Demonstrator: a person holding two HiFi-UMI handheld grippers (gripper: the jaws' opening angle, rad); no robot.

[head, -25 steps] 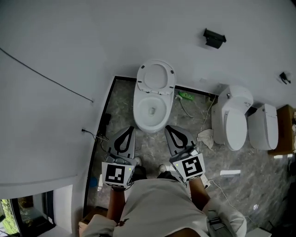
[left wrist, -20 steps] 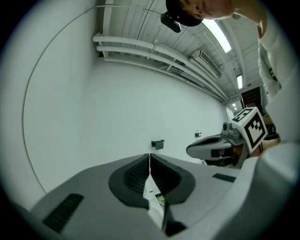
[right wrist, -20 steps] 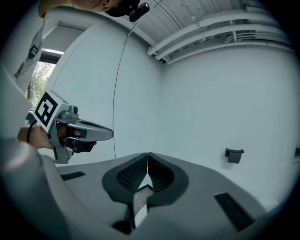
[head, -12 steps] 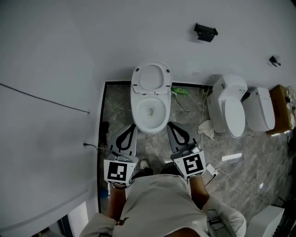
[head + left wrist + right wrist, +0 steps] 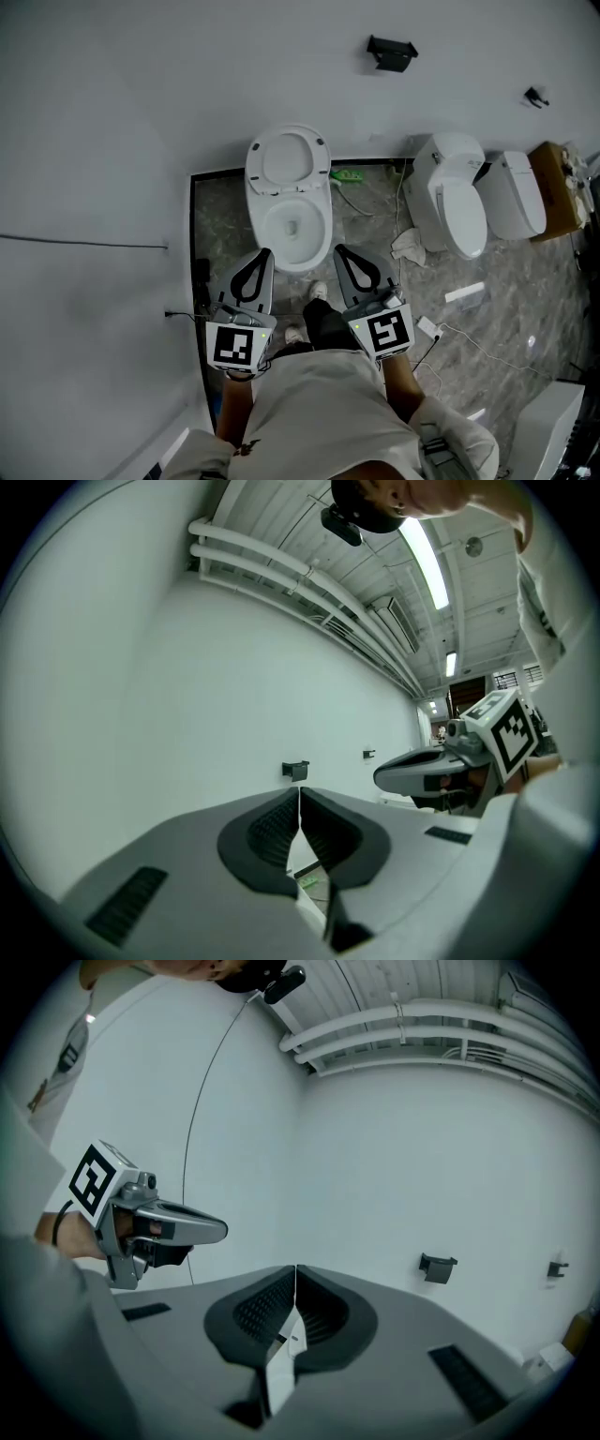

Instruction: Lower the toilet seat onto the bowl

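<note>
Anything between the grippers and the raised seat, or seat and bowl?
Nothing visible. Seat stands raised behind the bowl, whose rim is bare; left gripper and right gripper, both shut, hover at the bowl's front.

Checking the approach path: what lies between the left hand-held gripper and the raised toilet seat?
Only the open toilet bowl, in the head view; the raised seat stands behind it.

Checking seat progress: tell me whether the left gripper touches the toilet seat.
Apart. Head view: the left gripper sits at the bowl's near edge, with the open bowl between it and the raised toilet seat.
</note>
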